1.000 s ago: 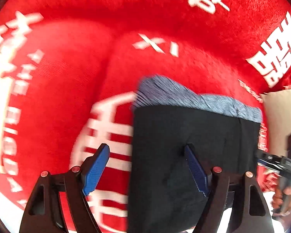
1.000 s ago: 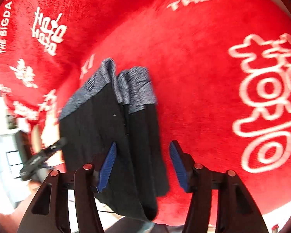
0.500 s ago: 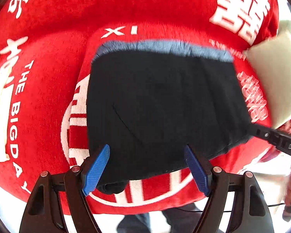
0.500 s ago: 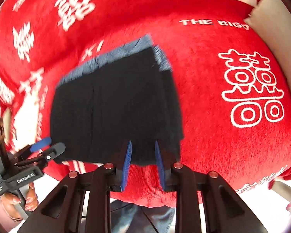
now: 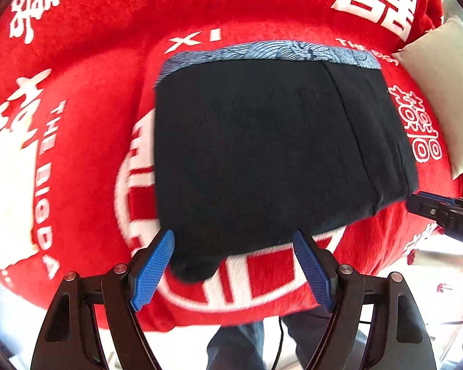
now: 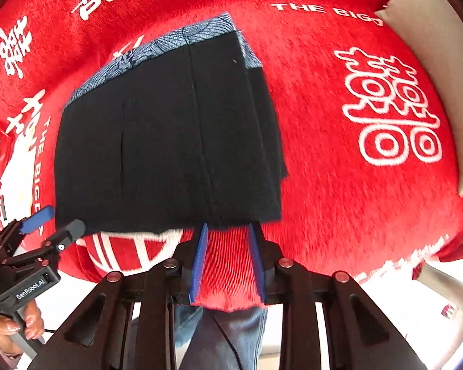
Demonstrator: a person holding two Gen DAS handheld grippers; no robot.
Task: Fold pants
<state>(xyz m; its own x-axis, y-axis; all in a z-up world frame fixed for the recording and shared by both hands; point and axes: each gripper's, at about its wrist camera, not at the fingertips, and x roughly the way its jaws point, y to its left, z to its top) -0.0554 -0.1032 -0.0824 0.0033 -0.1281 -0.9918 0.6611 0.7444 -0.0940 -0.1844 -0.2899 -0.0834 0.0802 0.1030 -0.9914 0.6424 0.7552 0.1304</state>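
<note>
Left wrist view: folded black pants (image 5: 271,154) lie on a red blanket (image 5: 77,77), the left claw (image 5: 234,262) spread wide at their near edge. Right wrist view: the right claw (image 6: 228,256), narrowly parted and gripping nothing, sits just short of the pants' (image 6: 166,141) near edge.

Folded pants (image 5: 271,154) fill the middle of the red blanket (image 5: 86,71); bare blanket lies open to their left and right, with a beige cushion (image 6: 432,71) bounding the right edge
</note>
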